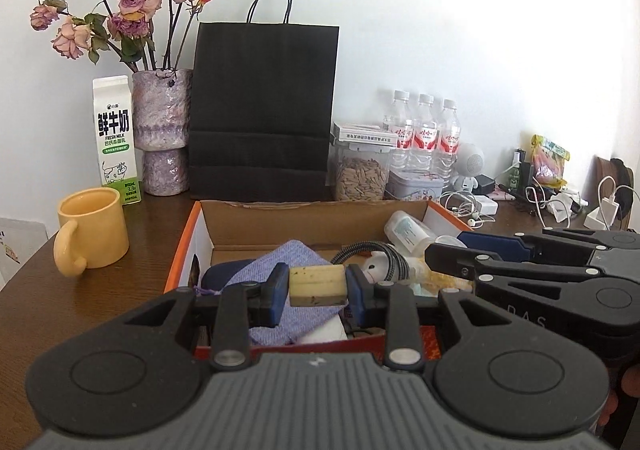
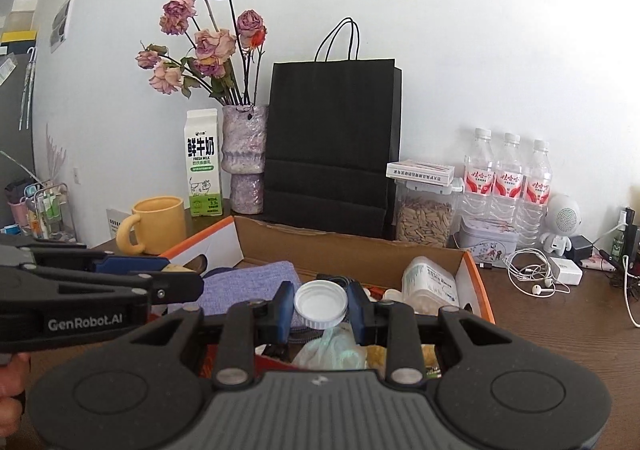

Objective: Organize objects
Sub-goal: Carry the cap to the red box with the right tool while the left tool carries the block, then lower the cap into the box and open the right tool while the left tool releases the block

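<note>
Behind cardboard box point(image 2: 472, 270), milk carton point(image 2: 204, 165) reading "FRESH MILK", gripper point(image 2: 100, 290) marked "GenRobot.AI"

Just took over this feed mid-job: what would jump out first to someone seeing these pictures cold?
Each tool is shut on something over the open cardboard box: the left tool clamps a yellowish block, the right tool a white bottle cap. Behind the box, a tall black paper bag stands against the wall, with dried roses in a purple vase to its left.
</note>
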